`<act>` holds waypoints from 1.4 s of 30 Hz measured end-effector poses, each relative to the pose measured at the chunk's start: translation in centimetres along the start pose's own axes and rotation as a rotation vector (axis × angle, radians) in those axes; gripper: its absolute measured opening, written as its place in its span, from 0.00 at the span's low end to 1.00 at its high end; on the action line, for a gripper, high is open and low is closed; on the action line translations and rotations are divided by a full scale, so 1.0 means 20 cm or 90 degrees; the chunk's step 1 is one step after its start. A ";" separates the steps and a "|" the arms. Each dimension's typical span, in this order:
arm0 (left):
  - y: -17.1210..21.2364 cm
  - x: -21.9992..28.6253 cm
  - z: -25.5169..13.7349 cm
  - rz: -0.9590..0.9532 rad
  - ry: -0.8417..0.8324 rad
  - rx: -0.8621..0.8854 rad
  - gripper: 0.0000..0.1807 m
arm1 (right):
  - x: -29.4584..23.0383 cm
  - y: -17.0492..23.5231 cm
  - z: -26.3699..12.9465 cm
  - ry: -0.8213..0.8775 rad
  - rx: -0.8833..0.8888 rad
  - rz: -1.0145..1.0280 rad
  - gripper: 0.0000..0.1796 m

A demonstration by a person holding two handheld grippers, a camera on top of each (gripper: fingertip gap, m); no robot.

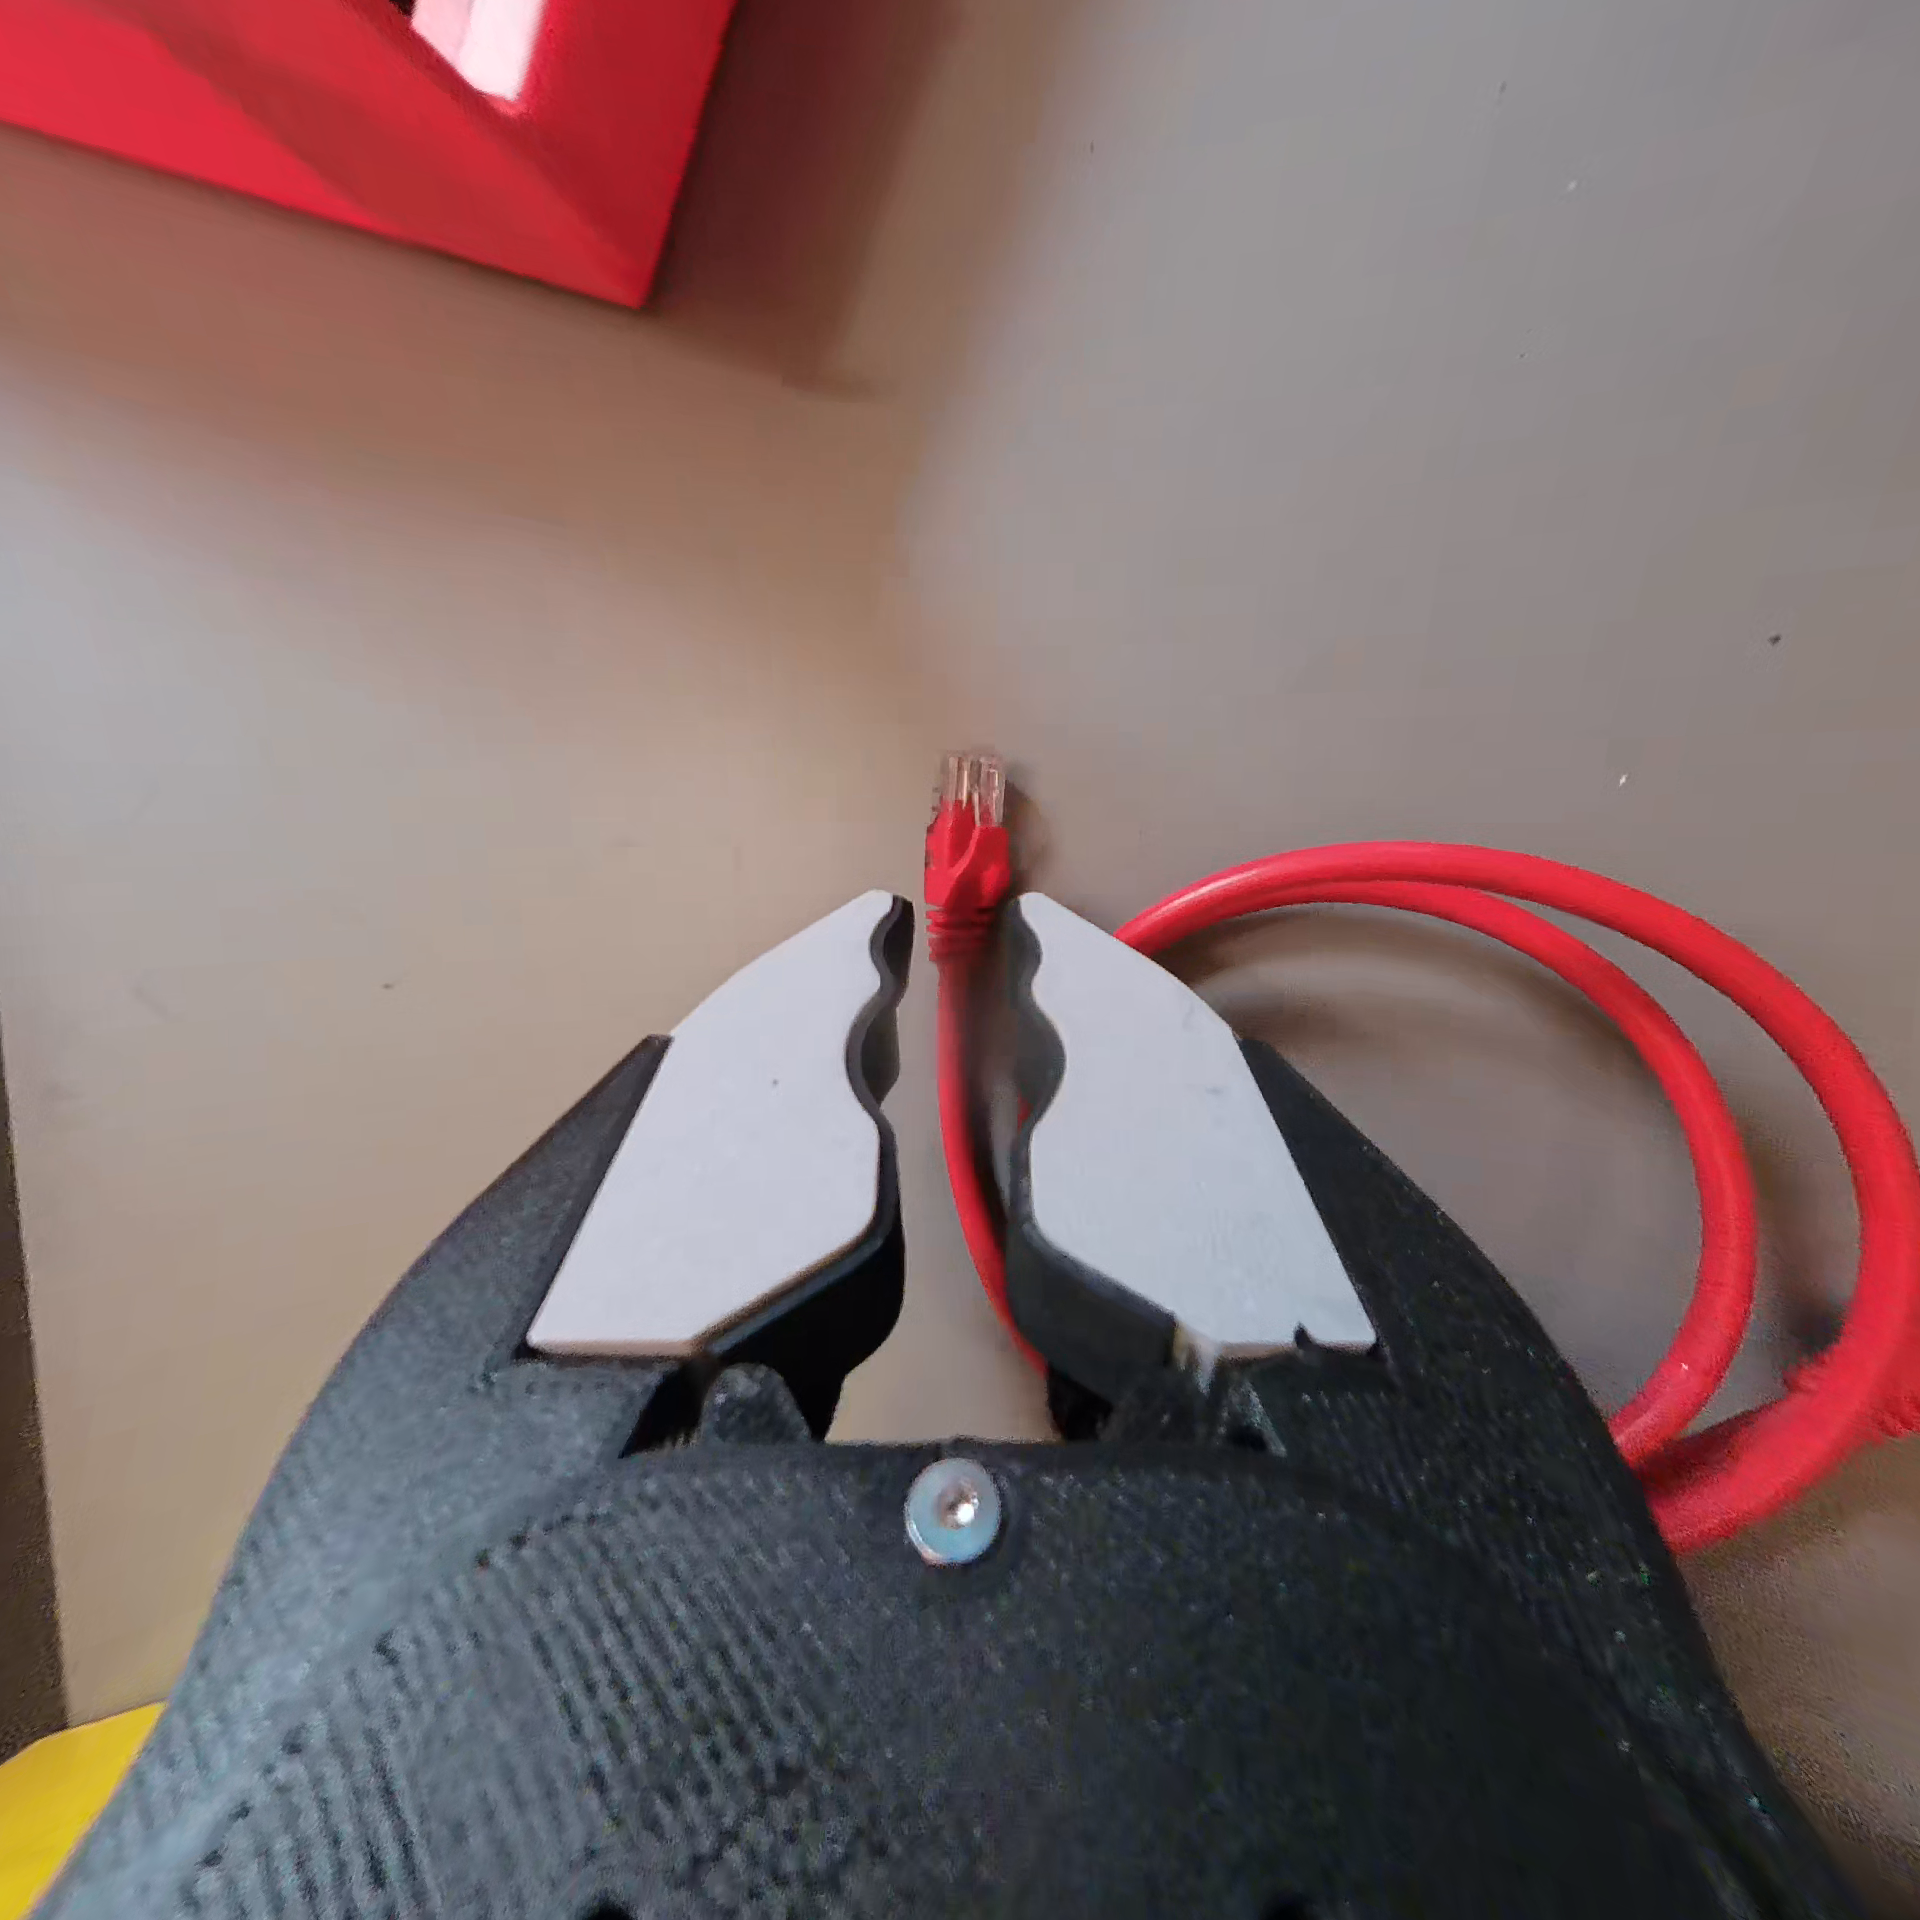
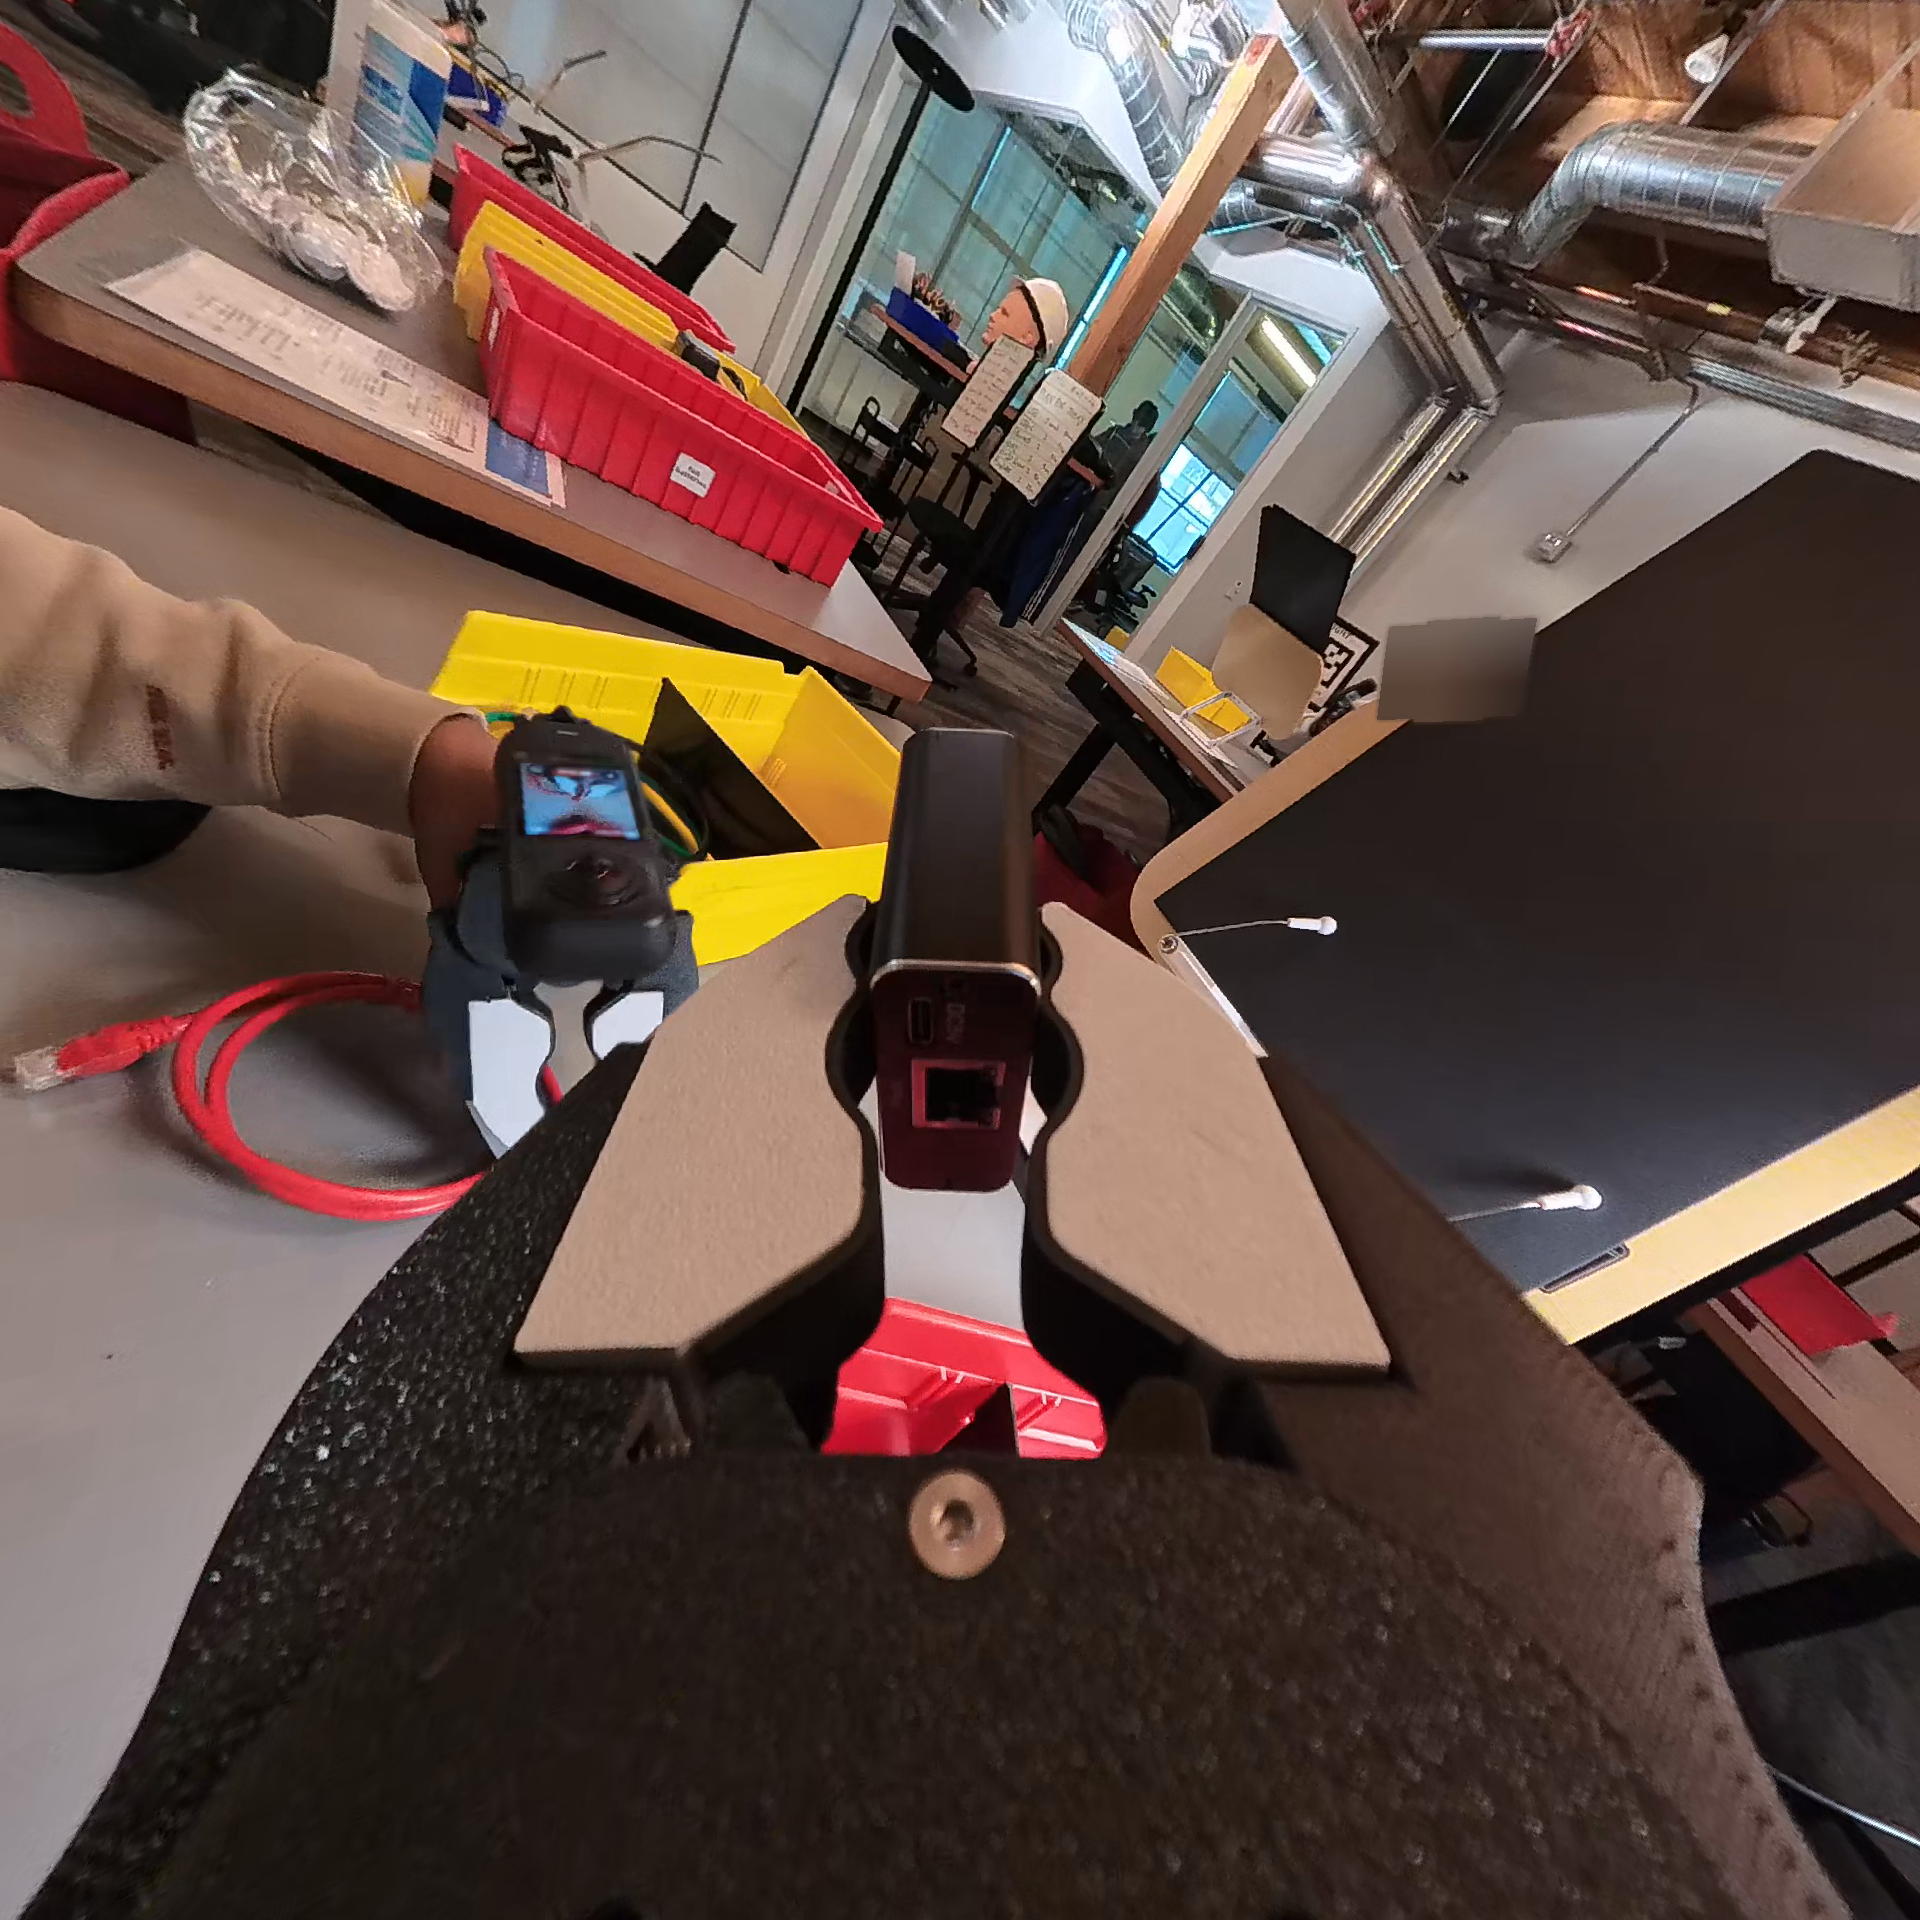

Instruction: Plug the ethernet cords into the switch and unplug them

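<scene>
- The left claw [image 1: 958,914] hangs low over the grey bench [image 1: 416,727], its grey fingers [image 1: 748,1122] narrowly parted on either side of the red ethernet cord [image 1: 961,935], just behind the boot; whether the pads actually touch the cord I cannot tell.
- The cord's clear plug [image 1: 971,784] points away from the claw and lies on the bench, while the rest of the cord loops in a coil [image 1: 1714,1091] off to the right.
- The right claw [image 2: 951,1029] is clamped on the small dark switch [image 2: 951,883], held up off the bench with one empty port [image 2: 961,1093] facing the camera.
- Behind sit a yellow bin [image 2: 644,675] and, on the next table, a red bin [image 2: 665,416].
</scene>
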State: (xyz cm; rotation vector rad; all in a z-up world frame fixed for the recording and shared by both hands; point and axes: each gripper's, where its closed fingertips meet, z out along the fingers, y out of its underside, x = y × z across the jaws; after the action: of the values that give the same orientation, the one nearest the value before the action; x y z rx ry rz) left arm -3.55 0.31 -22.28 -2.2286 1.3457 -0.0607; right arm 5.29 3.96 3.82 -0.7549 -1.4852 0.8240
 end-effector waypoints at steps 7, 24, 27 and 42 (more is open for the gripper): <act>0.02 -0.01 0.03 0.035 -0.057 -0.036 0.10 | 0.00 0.01 0.00 0.002 -0.005 0.000 0.14; -0.18 0.07 -0.18 -0.179 0.180 0.242 0.07 | -0.15 0.12 0.04 -0.123 -0.022 -0.010 0.14; -0.32 0.17 -0.38 -0.204 0.340 0.376 0.07 | -0.27 0.13 0.04 -0.218 -0.015 0.004 0.14; -0.45 0.38 -0.26 -0.094 0.308 0.276 0.07 | -0.38 0.18 -0.01 -0.348 -0.020 0.101 0.14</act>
State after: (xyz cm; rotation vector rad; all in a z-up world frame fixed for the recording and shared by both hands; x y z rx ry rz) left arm 5.97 -4.91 -15.48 -1.9952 1.2423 -0.9064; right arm 6.09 -0.46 -3.24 -0.7081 -1.9394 1.1949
